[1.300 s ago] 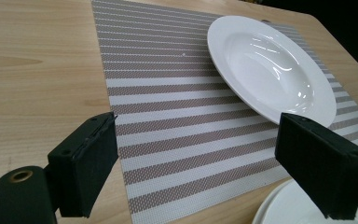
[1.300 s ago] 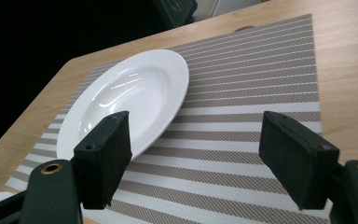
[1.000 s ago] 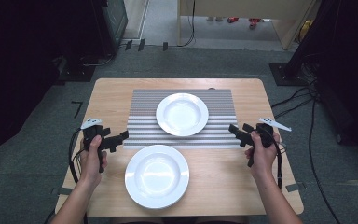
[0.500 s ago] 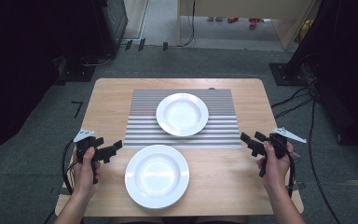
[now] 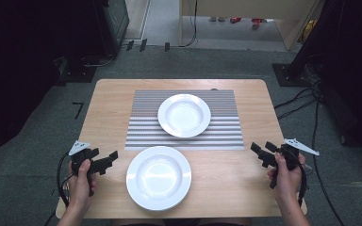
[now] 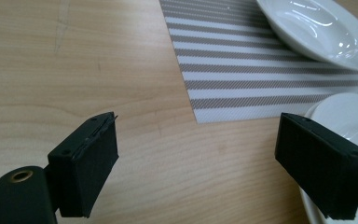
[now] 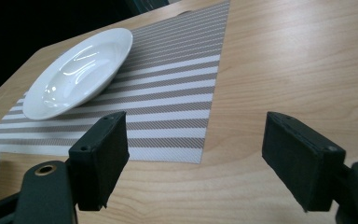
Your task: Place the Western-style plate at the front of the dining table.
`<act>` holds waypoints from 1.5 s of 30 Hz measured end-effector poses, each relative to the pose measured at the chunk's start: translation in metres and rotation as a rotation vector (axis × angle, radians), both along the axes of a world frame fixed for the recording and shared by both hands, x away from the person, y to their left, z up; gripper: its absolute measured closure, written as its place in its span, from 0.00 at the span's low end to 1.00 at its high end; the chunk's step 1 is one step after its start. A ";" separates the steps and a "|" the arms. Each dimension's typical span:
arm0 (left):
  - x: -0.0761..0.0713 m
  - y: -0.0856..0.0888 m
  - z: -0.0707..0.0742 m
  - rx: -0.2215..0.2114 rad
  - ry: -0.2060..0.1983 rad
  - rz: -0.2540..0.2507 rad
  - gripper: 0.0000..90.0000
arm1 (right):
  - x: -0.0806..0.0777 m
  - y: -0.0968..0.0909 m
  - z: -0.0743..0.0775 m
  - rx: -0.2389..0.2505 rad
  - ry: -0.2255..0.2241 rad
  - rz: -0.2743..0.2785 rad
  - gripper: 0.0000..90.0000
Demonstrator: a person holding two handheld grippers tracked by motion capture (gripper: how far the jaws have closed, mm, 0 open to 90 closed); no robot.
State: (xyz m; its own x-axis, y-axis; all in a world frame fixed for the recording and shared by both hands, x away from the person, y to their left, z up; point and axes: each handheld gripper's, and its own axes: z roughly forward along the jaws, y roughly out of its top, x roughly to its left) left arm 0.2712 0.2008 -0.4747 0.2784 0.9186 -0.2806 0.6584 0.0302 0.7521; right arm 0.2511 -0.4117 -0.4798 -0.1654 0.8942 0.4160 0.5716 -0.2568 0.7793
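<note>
Jaws of your left gripper (image 5: pixel 107 160) stand apart with nothing between them, low over the bench (image 5: pixel 108 122) just left of the near plate (image 5: pixel 159 177). That plate sits on bare wood below the striped mat (image 5: pixel 226 127); the far plate (image 5: pixel 184 115) rests on the mat. Your right gripper (image 5: pixel 260 151) hovers near the bench's right edge, well apart from both plates, jaws apart and empty.
</note>
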 end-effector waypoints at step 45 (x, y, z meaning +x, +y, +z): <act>-0.058 0.047 -0.040 0.203 0.030 0.078 0.15 | -0.069 -0.046 -0.044 -0.124 0.116 -0.075 0.24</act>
